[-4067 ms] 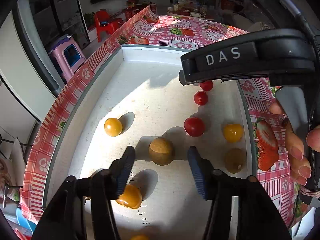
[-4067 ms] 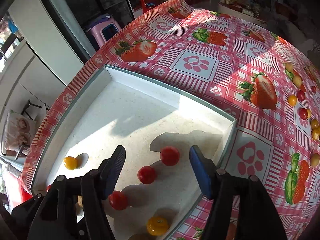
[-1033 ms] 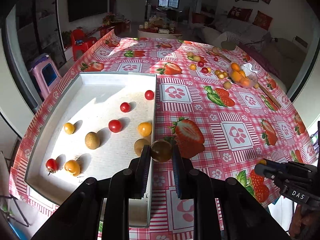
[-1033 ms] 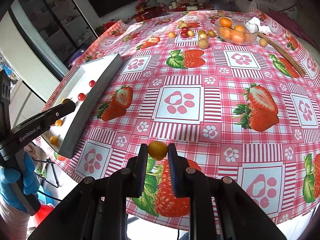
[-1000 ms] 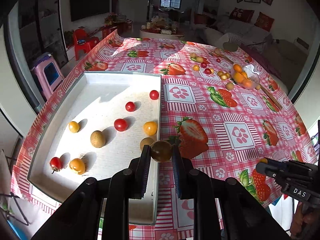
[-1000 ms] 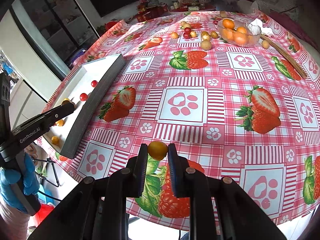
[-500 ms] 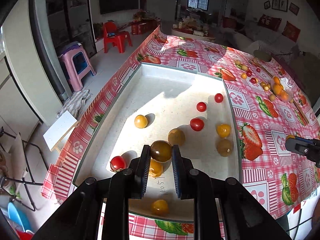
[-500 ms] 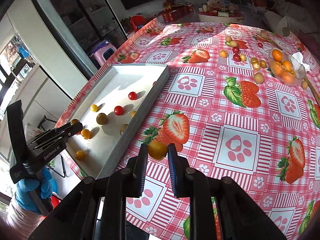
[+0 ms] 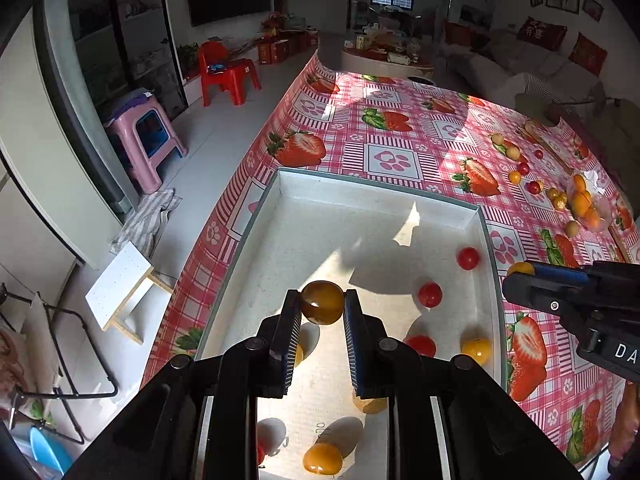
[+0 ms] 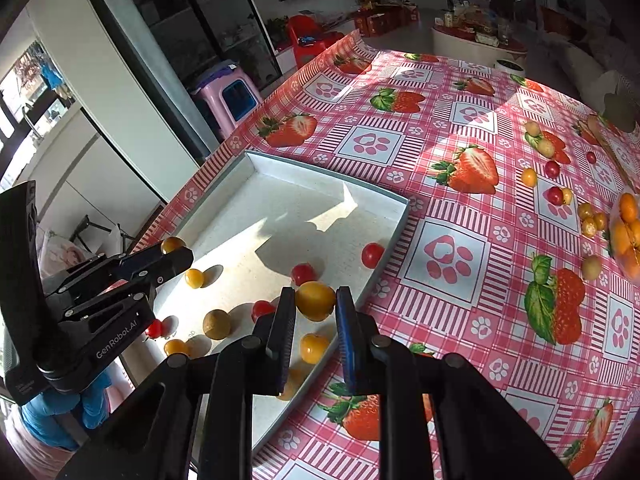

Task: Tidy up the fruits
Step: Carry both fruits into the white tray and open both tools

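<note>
My left gripper (image 9: 322,308) is shut on a brownish-yellow fruit (image 9: 322,303) and holds it above the white tray (image 9: 372,190). It also shows in the right wrist view (image 10: 174,250). My right gripper (image 10: 315,302) is shut on a yellow tomato (image 10: 315,301) above the tray's right rim (image 10: 394,232); in the left wrist view it shows at the right (image 9: 520,269). In the tray lie red cherry tomatoes (image 9: 467,258), yellow tomatoes (image 9: 476,350) and a brown fruit (image 10: 217,324).
More small fruits (image 10: 555,195) and a clear bowl of oranges (image 10: 626,232) lie far right on the strawberry tablecloth (image 10: 452,256). The table's left edge drops to the floor, with a pink stool (image 9: 146,136) and red chair (image 9: 224,74) beyond.
Both grippers have moved left over the tray, each still holding its fruit. The right gripper now shows close beside the left one at the tray's right rim.
</note>
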`<state>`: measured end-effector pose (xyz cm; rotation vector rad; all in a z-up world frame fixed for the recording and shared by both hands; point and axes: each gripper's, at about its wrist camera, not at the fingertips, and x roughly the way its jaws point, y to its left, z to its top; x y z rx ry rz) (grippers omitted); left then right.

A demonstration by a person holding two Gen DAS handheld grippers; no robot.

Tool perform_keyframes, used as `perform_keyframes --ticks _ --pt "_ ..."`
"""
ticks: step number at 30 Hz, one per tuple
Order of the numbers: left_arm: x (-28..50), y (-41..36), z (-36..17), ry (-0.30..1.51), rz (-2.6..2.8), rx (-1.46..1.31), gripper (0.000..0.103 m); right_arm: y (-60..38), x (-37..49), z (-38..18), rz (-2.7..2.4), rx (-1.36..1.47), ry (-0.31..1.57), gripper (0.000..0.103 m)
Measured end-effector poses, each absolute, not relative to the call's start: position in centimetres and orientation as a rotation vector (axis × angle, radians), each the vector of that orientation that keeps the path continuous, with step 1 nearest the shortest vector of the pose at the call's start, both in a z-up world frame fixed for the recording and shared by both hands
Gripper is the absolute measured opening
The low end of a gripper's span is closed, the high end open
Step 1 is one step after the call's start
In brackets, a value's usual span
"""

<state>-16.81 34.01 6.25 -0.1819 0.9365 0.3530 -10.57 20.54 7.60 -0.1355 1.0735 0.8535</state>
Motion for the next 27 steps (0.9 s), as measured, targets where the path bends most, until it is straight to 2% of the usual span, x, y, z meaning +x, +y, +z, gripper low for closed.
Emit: perform_keyframes --ticks 11,22,25,27 --pt "-13.4 36.0 2.8 1.061 0.369 -0.217 0.023 26.0 -5.3 3.5 0.816 -0.149 1.167 0.022" --pt "-12.4 35.9 2.0 1.092 0.377 -0.178 0.023 28.3 -4.8 1.6 0.779 -0.275 1.157 0.023" --pt "-12.4 36.0 2.0 1.089 0.374 -0.178 0.024 28.2 -4.7 1.8 0.788 -0.265 1.170 0.026" --pt "-12.6 36.0 2.1 1.082 0.368 -0.183 0.024 27.7 -4.7 2.2 0.802 -0.228 1.174 0.034"
